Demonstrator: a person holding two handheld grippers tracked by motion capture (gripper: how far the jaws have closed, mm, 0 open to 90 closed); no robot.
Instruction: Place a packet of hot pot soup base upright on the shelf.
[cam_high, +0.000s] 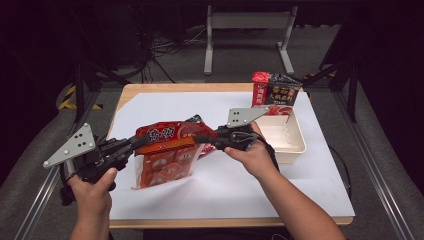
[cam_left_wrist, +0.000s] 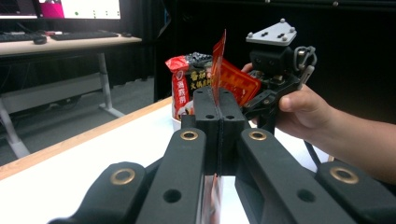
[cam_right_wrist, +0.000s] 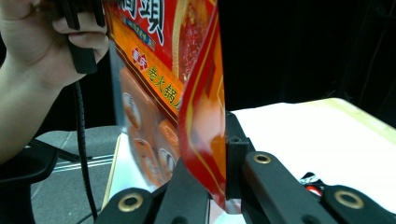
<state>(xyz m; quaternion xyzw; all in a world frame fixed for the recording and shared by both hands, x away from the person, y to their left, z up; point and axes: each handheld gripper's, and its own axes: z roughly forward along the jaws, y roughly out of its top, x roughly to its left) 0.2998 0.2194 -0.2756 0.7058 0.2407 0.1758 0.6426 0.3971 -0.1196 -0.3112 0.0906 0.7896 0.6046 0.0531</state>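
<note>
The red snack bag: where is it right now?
In the high view, the red bag hangs left of centre over the white sheet, clamped between the left gripper and right gripper.

Red snack bag (cam_right_wrist: 196, 93) pinched in right tool (cam_right_wrist: 219, 182), hand (cam_right_wrist: 42, 42) upper left, white table (cam_right_wrist: 303, 135)

red-orange printed packet (cam_high: 167, 145) | white tray (cam_high: 295, 145) | red-black pack (cam_high: 275, 90) | white table cover (cam_high: 225, 185)
</note>
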